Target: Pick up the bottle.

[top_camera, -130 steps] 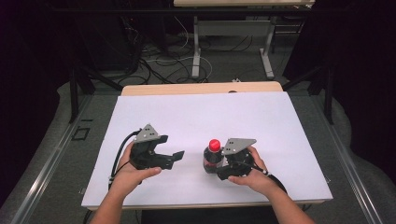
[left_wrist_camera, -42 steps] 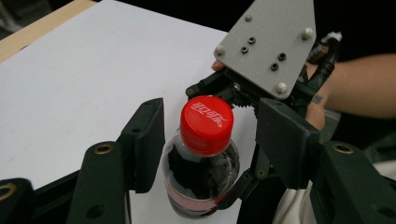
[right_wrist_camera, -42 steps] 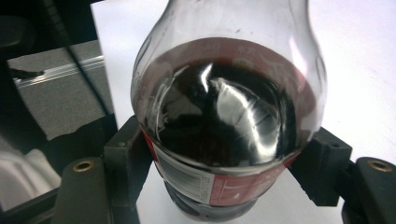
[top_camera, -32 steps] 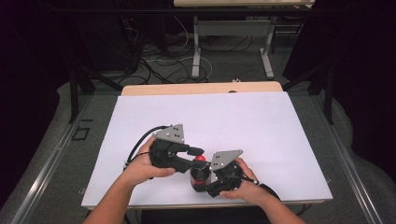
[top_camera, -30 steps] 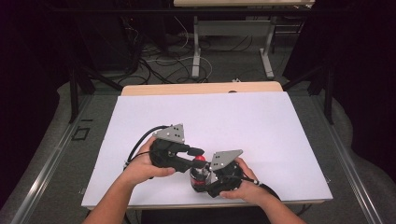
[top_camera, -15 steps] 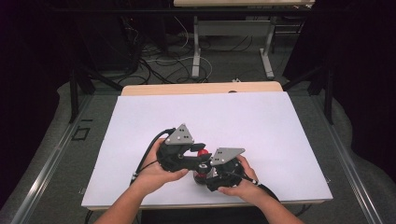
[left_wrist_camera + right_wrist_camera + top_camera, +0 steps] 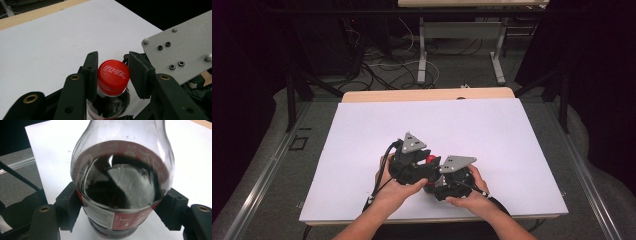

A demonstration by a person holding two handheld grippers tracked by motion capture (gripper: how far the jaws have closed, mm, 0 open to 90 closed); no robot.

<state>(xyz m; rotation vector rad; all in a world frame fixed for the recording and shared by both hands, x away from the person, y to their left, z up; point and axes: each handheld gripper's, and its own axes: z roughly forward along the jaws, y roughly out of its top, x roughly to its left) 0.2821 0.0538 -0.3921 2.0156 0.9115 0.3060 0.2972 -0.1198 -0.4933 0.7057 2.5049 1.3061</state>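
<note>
White tabletop [image 7: 362, 150]: right claw [image 7: 120, 215] clamps bottle [image 7: 120, 185], left claw [image 7: 112, 80] grips cap [image 7: 113, 75]; unscrewing probably comes next, needing a twist.

1 bottle [image 7: 120, 192], 1 red cap [image 7: 113, 76], 2 hand-held grippers, 1 table [image 7: 362, 140].

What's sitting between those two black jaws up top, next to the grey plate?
The bottle's red cap, seen in the left gripper view: the left gripper grips it, above the dark cola bottle.

clear cola bottle [image 7: 120, 195], dark liquid inside, red cap [image 7: 113, 77] on, upright near the table's front edge.
</note>
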